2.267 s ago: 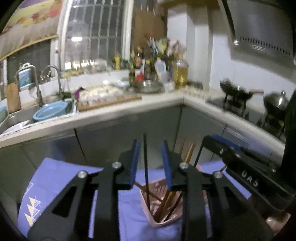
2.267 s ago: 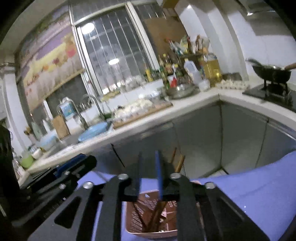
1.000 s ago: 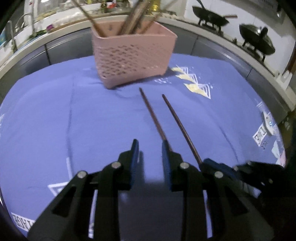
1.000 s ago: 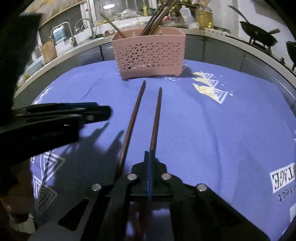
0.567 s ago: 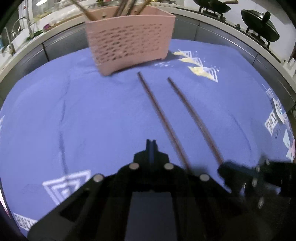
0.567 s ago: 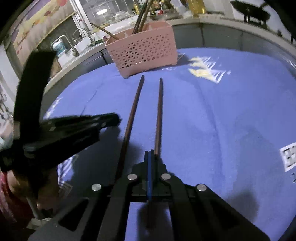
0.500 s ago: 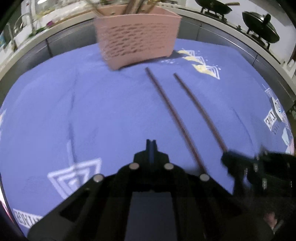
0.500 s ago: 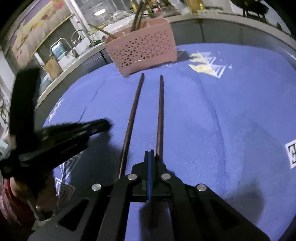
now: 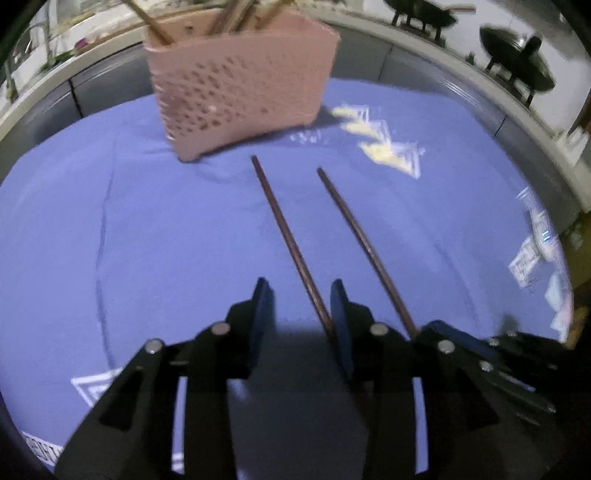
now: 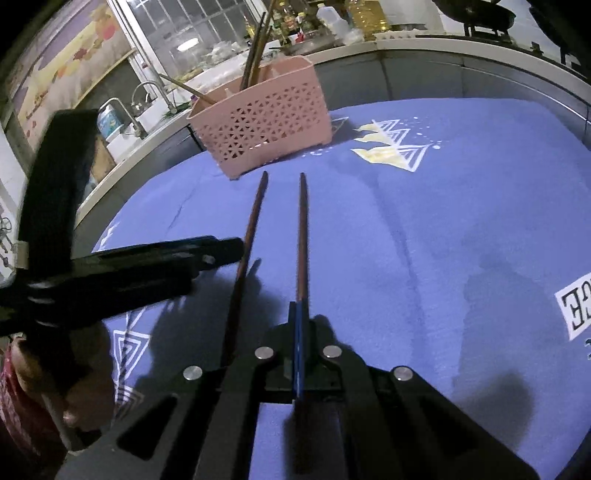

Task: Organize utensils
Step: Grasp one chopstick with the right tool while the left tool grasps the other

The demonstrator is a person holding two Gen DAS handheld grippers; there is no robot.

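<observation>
Two dark brown chopsticks lie side by side on a blue cloth point(image 9: 147, 240), tips toward a pink perforated basket point(image 9: 240, 85) that holds several more chopsticks. My left gripper point(image 9: 300, 291) hangs low over the near part of the left chopstick point(image 9: 280, 225). Its jaws are opening, and the stick runs between them close to the right finger without being pressed. My right gripper point(image 10: 298, 306) is shut on the near end of the right chopstick point(image 10: 303, 229). In the right wrist view the left gripper point(image 10: 232, 247) reaches in from the left to the left chopstick point(image 10: 251, 221).
The pink basket point(image 10: 262, 122) stands at the cloth's far edge. Behind it runs a kitchen counter with a sink tap point(image 10: 147, 96) and bottles point(image 10: 332, 18). Woks point(image 9: 517, 62) sit on a stove at the right. A hand point(image 10: 85, 398) grips the left tool's handle.
Both grippers came down from above the basket to the cloth. My left gripper shut empty beside the left chopstick, shifted right over it, and now stands parted around it. The right grip is unchanged.
</observation>
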